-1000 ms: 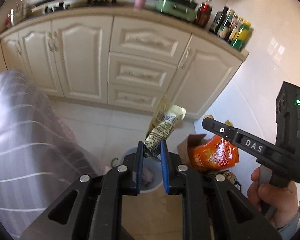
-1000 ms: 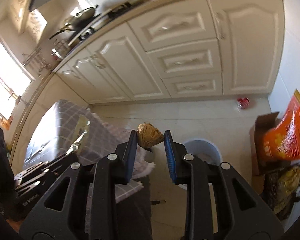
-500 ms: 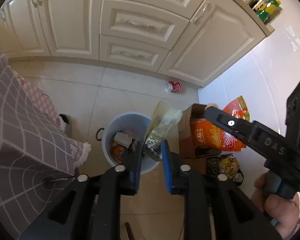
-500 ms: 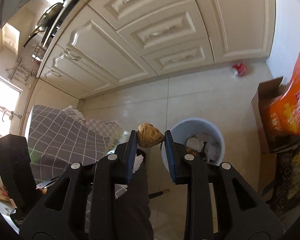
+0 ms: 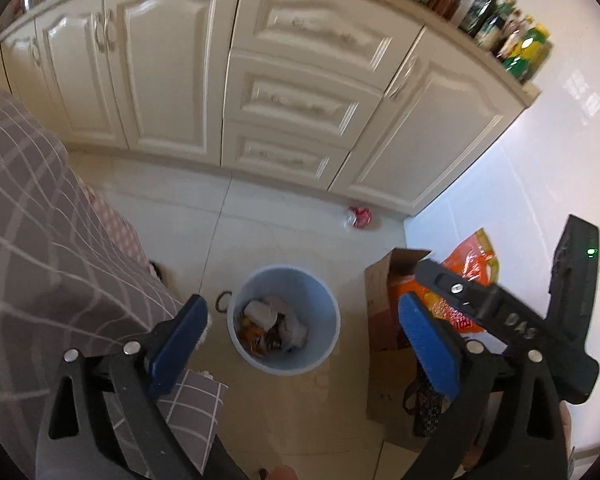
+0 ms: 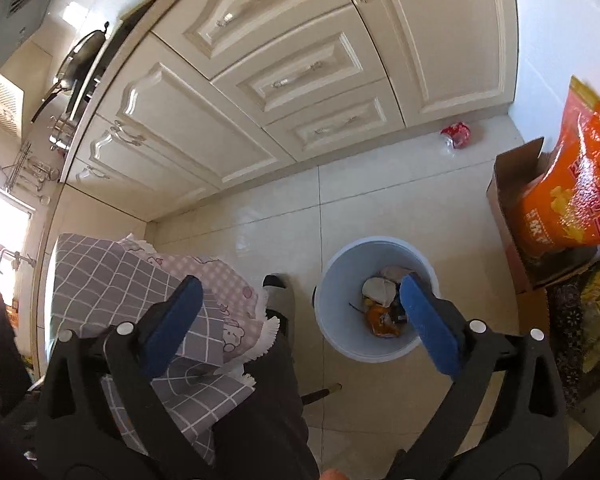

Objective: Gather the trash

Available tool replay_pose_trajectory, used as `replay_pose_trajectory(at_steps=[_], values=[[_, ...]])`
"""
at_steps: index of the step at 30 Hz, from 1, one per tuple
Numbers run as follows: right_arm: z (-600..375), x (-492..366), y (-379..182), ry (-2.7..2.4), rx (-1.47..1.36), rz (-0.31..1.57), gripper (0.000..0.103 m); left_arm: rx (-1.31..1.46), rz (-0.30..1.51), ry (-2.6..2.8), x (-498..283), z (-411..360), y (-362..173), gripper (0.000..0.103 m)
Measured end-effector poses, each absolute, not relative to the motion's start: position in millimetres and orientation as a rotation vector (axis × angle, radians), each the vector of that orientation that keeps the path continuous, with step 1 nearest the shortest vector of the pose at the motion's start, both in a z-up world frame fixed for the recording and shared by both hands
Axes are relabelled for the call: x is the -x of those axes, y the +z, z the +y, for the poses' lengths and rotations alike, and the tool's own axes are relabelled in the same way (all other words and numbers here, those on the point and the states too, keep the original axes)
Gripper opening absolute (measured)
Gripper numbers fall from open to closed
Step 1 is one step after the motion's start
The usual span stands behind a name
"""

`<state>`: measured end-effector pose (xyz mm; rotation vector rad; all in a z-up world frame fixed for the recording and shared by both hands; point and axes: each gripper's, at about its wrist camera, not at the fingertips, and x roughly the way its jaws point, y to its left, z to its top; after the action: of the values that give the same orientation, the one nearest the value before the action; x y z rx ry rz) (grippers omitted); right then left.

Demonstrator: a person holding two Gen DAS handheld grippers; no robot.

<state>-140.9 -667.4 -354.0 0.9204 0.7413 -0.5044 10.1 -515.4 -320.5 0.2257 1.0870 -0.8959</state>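
Bin (image 5: pixel 284 320) holds trash (image 5: pixel 272 328), cabinets (image 5: pixel 292 96) behind, box (image 5: pixel 384 320) right, perhaps touching.

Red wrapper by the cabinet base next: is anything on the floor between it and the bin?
Nothing visible. The red wrapper lies on bare tile at the cabinet foot, and the floor from there to the bin shows only tile.

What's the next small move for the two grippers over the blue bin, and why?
Probably lift both clear of the bin and head for the red wrapper on the floor by the cabinet base. The left gripper and the right gripper have jaws opening with nothing between them, trash lies in the bin, and that wrapper looks like the nearest loose piece.
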Motion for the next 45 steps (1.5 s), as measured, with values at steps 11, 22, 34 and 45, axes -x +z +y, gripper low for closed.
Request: replay_pose_trajectory(at_steps=[11, 22, 34, 45], values=[[-590, 148, -259, -0.443, -0.799, 0.6, 0.097, -0.179, 0.807, -0.913, 30, -424, -211, 0.098], [-482, 117, -164, -0.262, -0.632, 0.548, 0.097, -0.172, 0.596, -0.735, 30, -301, -135, 0.098], [-341, 62, -84, -0.077, -0.365, 0.501, 0.097, -0.128, 0.458, -0.382, 15, -158, -75, 0.098], [-262, 50, -41, -0.015, -0.22, 0.419, 0.097, -0.092, 0.357, -0.214, 21, -74, -33, 0.099]])
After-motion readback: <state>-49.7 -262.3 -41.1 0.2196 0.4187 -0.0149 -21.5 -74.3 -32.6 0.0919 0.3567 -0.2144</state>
